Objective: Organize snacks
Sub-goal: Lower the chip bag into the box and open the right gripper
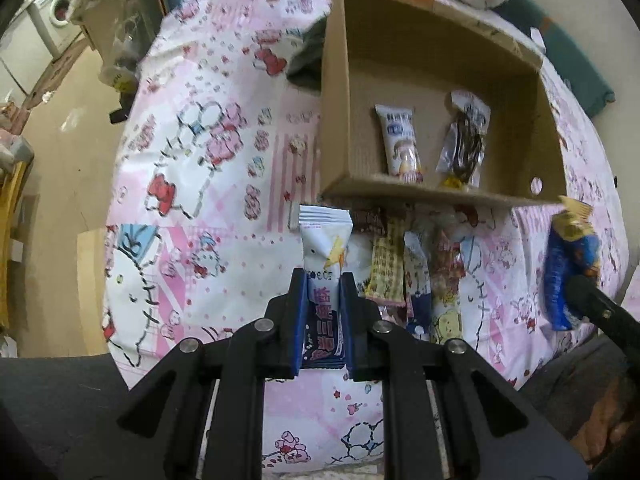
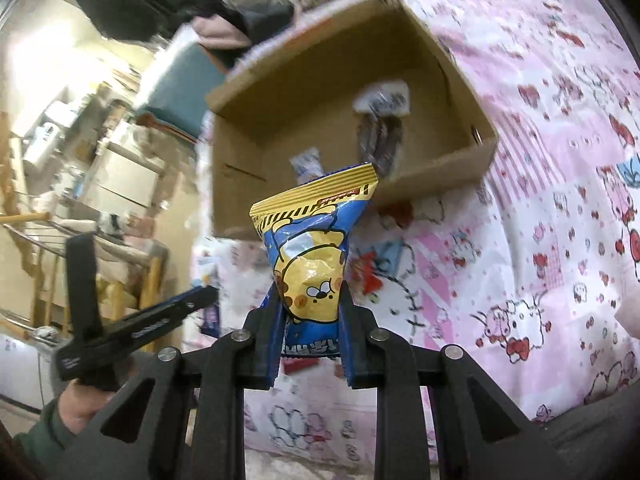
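both grippers were clamped on snacks: the left gripper (image 1: 323,280) held a white packet (image 1: 325,256), the right gripper (image 2: 307,292) a blue bag (image 2: 312,248); the cardboard box (image 1: 336,128) lay straight ahead of both.

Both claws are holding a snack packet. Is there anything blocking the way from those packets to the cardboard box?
Nothing visible blocks either. The box is open, with only two packets on its floor. The left claw holds a white packet just short of the near wall; the right claw holds a blue and yellow bag, also short of it.
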`<control>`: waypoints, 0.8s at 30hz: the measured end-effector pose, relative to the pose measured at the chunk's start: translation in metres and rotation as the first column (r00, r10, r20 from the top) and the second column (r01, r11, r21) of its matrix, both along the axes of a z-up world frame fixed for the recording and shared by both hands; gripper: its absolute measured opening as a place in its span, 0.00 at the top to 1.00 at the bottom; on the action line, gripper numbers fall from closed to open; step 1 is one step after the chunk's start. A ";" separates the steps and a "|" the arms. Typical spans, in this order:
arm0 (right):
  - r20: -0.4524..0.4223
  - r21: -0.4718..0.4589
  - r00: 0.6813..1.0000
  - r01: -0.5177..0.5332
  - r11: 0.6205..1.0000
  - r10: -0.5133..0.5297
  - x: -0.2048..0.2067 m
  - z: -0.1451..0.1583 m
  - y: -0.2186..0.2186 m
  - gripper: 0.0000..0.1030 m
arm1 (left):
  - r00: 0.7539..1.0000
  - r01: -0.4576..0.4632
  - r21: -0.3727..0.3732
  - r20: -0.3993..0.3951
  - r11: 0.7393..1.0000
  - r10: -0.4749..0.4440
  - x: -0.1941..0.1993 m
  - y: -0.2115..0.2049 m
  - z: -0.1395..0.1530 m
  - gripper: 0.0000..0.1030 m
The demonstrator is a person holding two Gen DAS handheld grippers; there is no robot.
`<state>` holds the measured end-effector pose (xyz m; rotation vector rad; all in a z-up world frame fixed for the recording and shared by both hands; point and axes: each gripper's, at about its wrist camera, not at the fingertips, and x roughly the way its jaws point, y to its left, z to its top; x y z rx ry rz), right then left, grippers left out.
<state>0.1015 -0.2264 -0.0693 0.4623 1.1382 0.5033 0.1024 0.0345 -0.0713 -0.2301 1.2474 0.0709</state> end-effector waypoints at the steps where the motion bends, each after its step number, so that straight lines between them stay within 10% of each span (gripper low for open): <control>1: 0.012 0.006 1.000 0.008 1.000 -0.008 -0.001 0.006 -0.002 0.76 | 1.000 -0.005 -0.003 0.015 1.000 0.005 0.000 0.001 0.004 0.88; 12: 0.117 0.009 0.992 0.046 0.999 -0.047 0.010 0.072 -0.013 0.76 | 0.981 -0.024 -0.017 0.193 1.000 0.027 0.000 0.016 0.054 0.88; 24: 0.057 -0.055 0.997 0.045 0.997 -0.042 0.035 0.055 -0.013 0.76 | 0.981 -0.026 -0.057 0.189 0.998 0.036 0.008 0.012 0.054 0.88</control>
